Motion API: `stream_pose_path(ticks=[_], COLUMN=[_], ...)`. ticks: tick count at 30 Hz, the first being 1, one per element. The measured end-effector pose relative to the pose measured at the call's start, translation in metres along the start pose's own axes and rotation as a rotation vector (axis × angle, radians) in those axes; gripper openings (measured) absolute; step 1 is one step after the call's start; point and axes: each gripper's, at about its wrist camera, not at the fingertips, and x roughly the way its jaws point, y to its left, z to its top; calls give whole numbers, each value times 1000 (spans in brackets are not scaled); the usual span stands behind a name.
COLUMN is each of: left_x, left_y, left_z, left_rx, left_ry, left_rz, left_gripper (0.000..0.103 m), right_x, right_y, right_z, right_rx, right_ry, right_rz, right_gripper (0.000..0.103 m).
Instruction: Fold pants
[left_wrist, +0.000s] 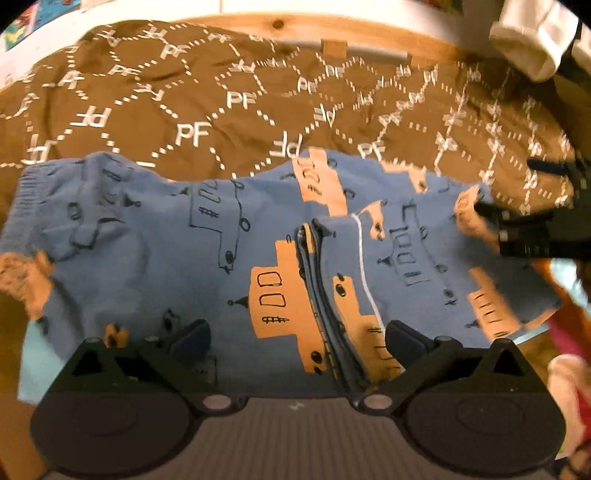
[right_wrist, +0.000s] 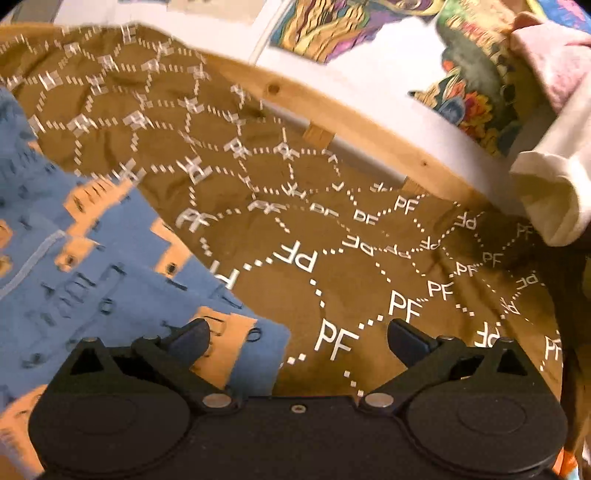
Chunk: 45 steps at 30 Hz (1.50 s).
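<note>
Blue pants (left_wrist: 155, 254) printed with orange boats lie spread on a brown bedspread (left_wrist: 207, 110). A white drawstring (left_wrist: 364, 258) runs down the middle. My left gripper (left_wrist: 297, 338) is open just above the pants' middle seam, fingers either side of it. My right gripper (right_wrist: 297, 338) is open over the pants' corner; its left finger (right_wrist: 192, 338) is over the fabric, the right one over bare bedspread. The pants fill the left of the right wrist view (right_wrist: 92, 280). The right gripper also shows in the left wrist view (left_wrist: 491, 221) at the pants' right edge.
The brown bedspread with white "PF" lettering (right_wrist: 369, 258) covers the bed. A wooden bed frame (right_wrist: 351, 122) runs along the far edge. White cloth (right_wrist: 554, 184) and a pink cloth (right_wrist: 554, 55) hang at the right. Colourful pictures (right_wrist: 461, 74) hang on the wall.
</note>
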Motion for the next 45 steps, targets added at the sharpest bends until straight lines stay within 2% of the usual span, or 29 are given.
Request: stream_pose_path(ticks=[3,6,9,12,13,15,21,22,23,24,27,30,33,38,43,45], left_x=[-26,-53,-79,-94,-95,-92,-69,-65,-61,-58,-55,-55,-56,-53,-49,-49], left_y=[7,23,47,73,82,95,98,98,97,95,84,64,45,24,33,44], left_z=[-6,-14,-18,-22,-21,-15,4,5,5,4,0,-1,-3,-2,3,5], left_rx=[-45,-103,-188,-307,-345,-371,-272,-261,-256,-250,-179,-74,34,158,131,83], left_ry=[-56,-117,-209,-283,-297,-284,-267,-262,-258,-251,-272,-305,-328,-348,-337,-320], left_rz=[7,50,194,329,354,346,320,319,329,353,405,453,469,488,473,462], left_gripper=[103,103,103,100,99,90,79,75,64,59,48,46,42,40,35,33], right_x=[-27,-54,-67,-69,-68,-66,-45,-40,-36,-32,-29,-27,-29,-40,-43,-39], right_y=[1,11,26,43,48,54,66,68,69,70,69,66,68,81,99,106], right_z=[-6,-14,-17,-18,-19,-19,-16,-16,-17,-19,-24,-25,-24,-9,6,8], right_rx=[43,70,62,1,-15,-24,-51,-53,-50,-42,15,38,24,-57,-107,-119], right_ry=[-36,-82,-107,-119,-121,-114,-70,-53,-34,-19,-9,-2,-8,-70,-106,-97], right_rz=[24,76,142,200,207,225,247,249,255,259,270,283,272,227,241,265], right_gripper=[102,102,102,102,102,102,102,102,102,102,102,102,102,102,102,95])
